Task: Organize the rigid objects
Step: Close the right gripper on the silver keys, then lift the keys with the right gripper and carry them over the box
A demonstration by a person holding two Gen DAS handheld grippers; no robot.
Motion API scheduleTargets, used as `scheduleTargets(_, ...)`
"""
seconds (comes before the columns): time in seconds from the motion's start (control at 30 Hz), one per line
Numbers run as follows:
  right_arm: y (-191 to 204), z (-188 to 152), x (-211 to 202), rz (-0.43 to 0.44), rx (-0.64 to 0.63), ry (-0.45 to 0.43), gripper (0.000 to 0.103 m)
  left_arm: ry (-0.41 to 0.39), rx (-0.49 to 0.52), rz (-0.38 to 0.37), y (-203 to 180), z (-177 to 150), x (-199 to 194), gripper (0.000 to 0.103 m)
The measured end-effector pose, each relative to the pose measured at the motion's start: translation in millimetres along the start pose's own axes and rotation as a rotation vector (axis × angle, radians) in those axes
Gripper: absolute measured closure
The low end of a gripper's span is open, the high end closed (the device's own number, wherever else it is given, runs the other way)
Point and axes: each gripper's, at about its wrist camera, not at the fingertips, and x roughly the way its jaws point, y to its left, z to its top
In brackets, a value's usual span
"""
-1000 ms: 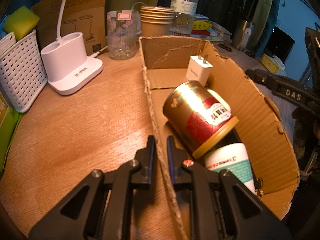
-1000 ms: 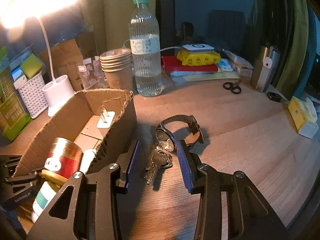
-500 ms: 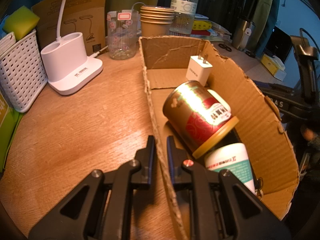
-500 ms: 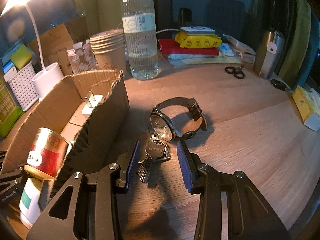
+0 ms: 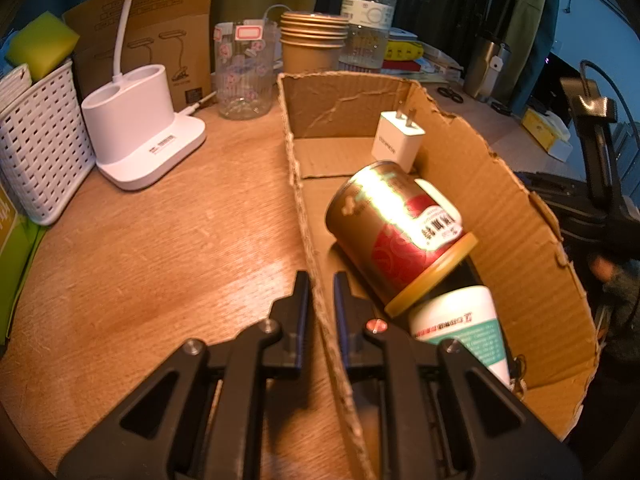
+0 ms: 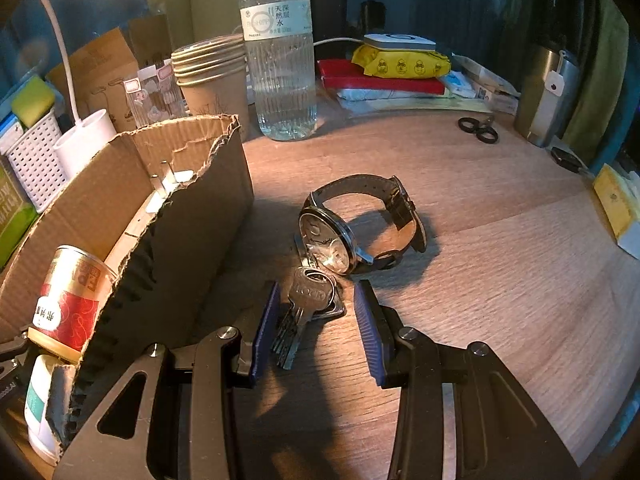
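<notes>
While clamped on near wall of cardboard box (image 5: 516,216), left gripper (image 5: 320,280) pinches tight. Right gripper (image 6: 316,292) parted, straddling keys (image 6: 304,304) on table (image 6: 500,280), not touching. Watch (image 6: 344,236) just beyond keys. Tin (image 5: 396,236), white bottle (image 5: 460,324), charger (image 5: 398,140) inside box.

At the back of the wooden desk (image 6: 500,280) we see a clear plastic water bottle (image 6: 280,60) beside a stack of brown paper cups (image 6: 212,76). A white desk-lamp base (image 5: 140,136) stands next to a white woven plastic basket (image 5: 36,144), with a clear patterned glass (image 5: 244,72) just behind. Black-handled scissors (image 6: 478,130) lie near a steel tumbler (image 6: 548,96).
</notes>
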Motion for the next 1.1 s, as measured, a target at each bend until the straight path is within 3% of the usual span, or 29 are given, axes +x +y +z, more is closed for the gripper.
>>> scheduleTargets(0.27,0,2,4,0.005,-0.003,0.013,0.062,0.0,0.0,0.0,0,0,0,0.09)
scheduleTargets(0.33,1,2,4,0.001,-0.009,0.013,0.066,0.0,0.0,0.0,0,0,0,0.09)
scheduleTargets(0.37,1,3,4,0.001,-0.012,0.012,0.073,0.0,0.0,0.0,0,0,0,0.09)
scheduleTargets(0.53,2,2,3,0.013,-0.019,0.009,0.078,0.0,0.0,0.0,0,0,0,0.09)
scheduleTargets(1.1,7,1,-22,0.012,-0.042,-0.057,0.079,0.0,0.0,0.0,0,0,0,0.09)
